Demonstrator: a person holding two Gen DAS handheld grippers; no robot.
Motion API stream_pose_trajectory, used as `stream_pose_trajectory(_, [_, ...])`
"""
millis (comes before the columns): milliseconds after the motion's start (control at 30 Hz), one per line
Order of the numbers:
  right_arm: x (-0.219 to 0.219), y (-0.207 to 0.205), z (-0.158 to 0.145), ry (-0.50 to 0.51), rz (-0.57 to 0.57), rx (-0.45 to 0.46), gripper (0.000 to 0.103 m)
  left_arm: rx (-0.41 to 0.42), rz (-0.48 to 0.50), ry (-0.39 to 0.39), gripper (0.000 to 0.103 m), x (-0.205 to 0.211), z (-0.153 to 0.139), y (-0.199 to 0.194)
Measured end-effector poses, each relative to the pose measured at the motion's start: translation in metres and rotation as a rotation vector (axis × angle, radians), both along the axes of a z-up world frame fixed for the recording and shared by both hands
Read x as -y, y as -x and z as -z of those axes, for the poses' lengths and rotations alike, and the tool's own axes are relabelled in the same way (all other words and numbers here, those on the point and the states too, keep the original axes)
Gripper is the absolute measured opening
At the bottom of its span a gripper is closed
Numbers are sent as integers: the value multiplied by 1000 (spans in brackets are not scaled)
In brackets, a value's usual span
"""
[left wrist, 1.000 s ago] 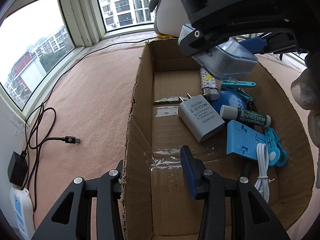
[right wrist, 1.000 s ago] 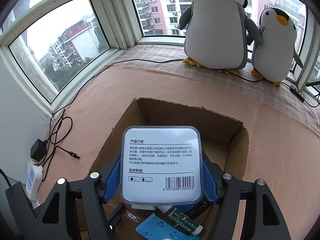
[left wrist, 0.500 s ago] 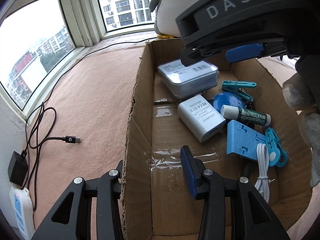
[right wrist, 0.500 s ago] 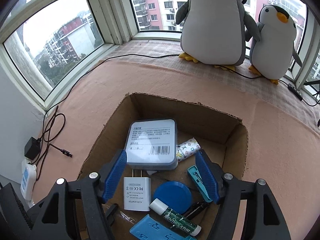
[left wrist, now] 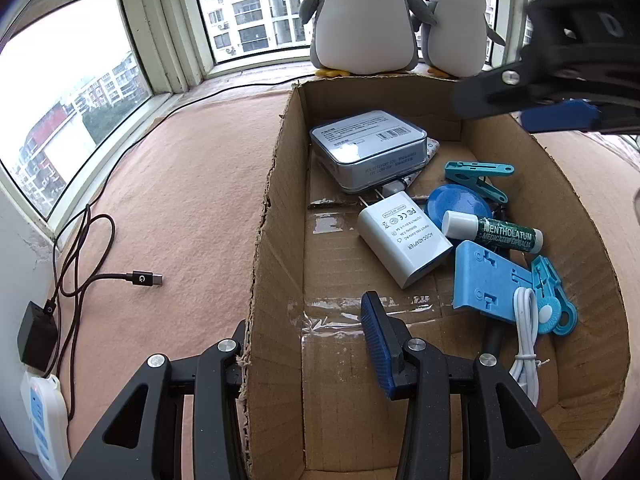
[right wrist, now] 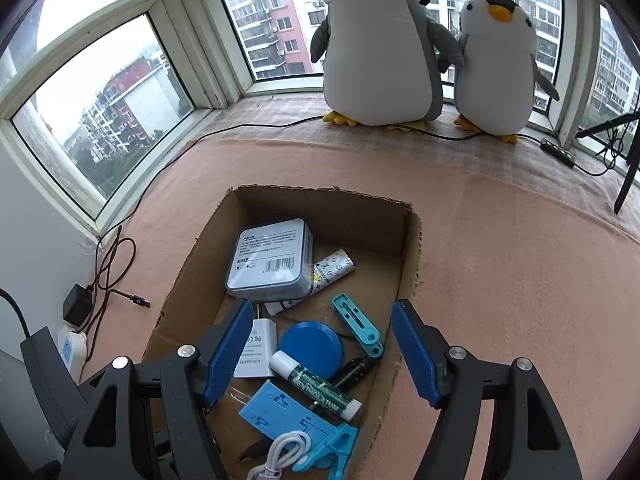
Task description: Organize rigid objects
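Observation:
A grey plastic case (left wrist: pixel 368 148) (right wrist: pixel 272 258) with a barcode label lies in the far end of the cardboard box (left wrist: pixel 276 208) (right wrist: pixel 410 256), resting on a patterned lighter (right wrist: pixel 334 268). My right gripper (right wrist: pixel 322 312) (left wrist: pixel 520 108) hovers open above the box with nothing between its blue pads. The left gripper (left wrist: pixel 304 320) straddles the box's left wall. Its outer finger (left wrist: pixel 230 350) touches the wall from outside, while its blue pad (left wrist: pixel 378 346) stands apart inside the box. Nearer lie a white charger (left wrist: pixel 404 246), a blue disc (left wrist: pixel 458 204) and a lip balm tube (left wrist: pixel 494 232).
Also in the box are a teal clip (left wrist: pixel 478 178), a blue plastic bracket (left wrist: pixel 486 284) and a white cable (left wrist: pixel 526 340). Two penguin plush toys (right wrist: pixel 384 44) stand on the sill behind. A dark USB cable (left wrist: pixel 142 279) and a power strip (left wrist: pixel 42 424) lie at the left.
My right gripper let go of the grey case, which dropped into the far end of the box. The open gripper then drew back to the right. The left gripper stayed put.

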State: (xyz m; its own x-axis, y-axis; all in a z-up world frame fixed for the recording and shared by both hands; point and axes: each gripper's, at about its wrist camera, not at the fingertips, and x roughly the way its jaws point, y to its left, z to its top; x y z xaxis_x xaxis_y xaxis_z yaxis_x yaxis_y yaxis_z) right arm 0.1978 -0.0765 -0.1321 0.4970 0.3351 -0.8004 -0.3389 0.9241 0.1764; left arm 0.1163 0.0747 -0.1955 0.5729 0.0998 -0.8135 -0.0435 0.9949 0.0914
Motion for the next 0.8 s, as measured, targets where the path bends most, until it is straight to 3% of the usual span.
stream_pose_trajectory(800, [101, 89, -12, -14, 134, 45, 79, -5, -38, -4, 45, 1, -14, 9])
